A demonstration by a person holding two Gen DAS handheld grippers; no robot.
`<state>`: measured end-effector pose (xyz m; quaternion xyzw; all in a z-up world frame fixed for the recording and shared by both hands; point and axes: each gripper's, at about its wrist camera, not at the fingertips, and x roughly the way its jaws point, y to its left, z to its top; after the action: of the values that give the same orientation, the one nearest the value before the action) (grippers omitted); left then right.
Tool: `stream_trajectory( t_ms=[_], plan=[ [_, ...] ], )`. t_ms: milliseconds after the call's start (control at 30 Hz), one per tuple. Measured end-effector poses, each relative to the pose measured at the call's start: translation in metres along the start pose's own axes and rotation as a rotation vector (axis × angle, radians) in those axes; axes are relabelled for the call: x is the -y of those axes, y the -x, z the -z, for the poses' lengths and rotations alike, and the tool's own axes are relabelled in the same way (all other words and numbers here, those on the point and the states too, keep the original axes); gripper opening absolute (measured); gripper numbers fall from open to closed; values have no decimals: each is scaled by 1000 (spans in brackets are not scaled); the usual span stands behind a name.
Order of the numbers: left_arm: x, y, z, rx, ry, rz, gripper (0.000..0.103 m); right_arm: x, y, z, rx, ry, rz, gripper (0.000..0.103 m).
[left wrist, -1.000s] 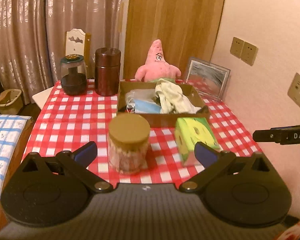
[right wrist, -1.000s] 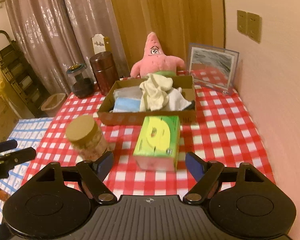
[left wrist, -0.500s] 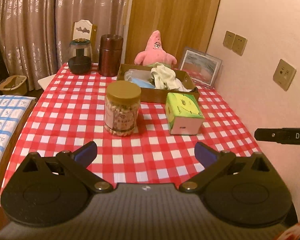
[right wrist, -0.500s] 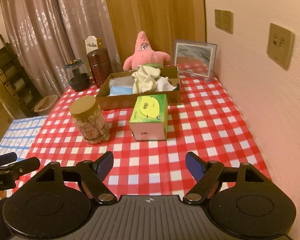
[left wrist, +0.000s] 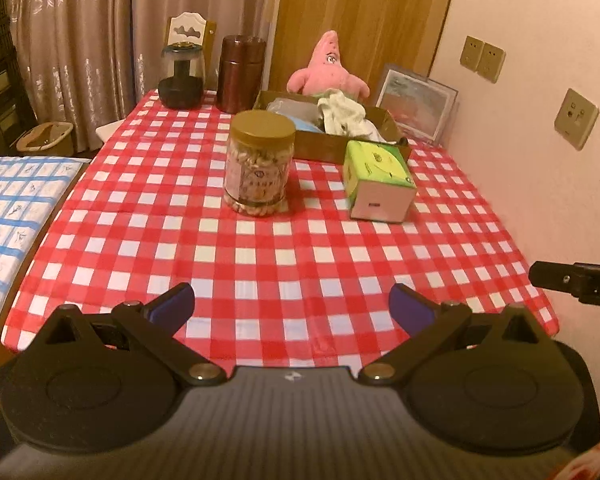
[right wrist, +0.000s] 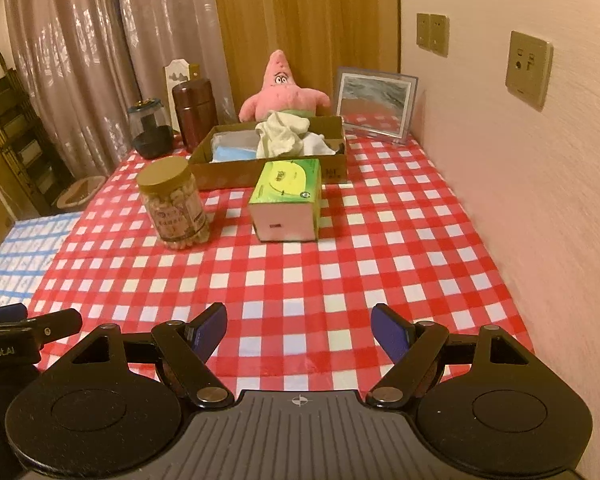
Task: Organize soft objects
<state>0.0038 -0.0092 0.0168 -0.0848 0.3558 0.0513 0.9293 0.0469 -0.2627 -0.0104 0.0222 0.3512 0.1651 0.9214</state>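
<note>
A brown cardboard box at the far end of the checked table holds a crumpled white cloth and blue and grey soft items. A pink star plush sits behind the box. A green tissue pack lies in front of it. My left gripper and right gripper are both open and empty, over the table's near edge, far from the box.
A jar of snacks with a gold lid stands left of the tissue pack. A dark brown canister, a glass jar and a framed picture stand at the back. The wall runs along the right; a blue-checked surface lies left.
Both grippers have pulled back from the box toward the near edge of the table. The objects now look smaller and farther away. Both stayed open.
</note>
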Motion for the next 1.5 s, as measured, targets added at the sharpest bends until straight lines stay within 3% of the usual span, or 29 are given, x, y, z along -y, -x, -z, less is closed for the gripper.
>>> stream_trajectory(
  t_ms=[300,667,1500],
  plan=[
    [8,6,3,28,-25,-20,101,-2,3,9,10,5,-2,79],
    [7,5,7,20,27,-12,99,-8,4,14,13,12,-6,79],
    [14,9,18,16,-49,-8,100,-17,0,25,-7,71,4,79]
  ],
)
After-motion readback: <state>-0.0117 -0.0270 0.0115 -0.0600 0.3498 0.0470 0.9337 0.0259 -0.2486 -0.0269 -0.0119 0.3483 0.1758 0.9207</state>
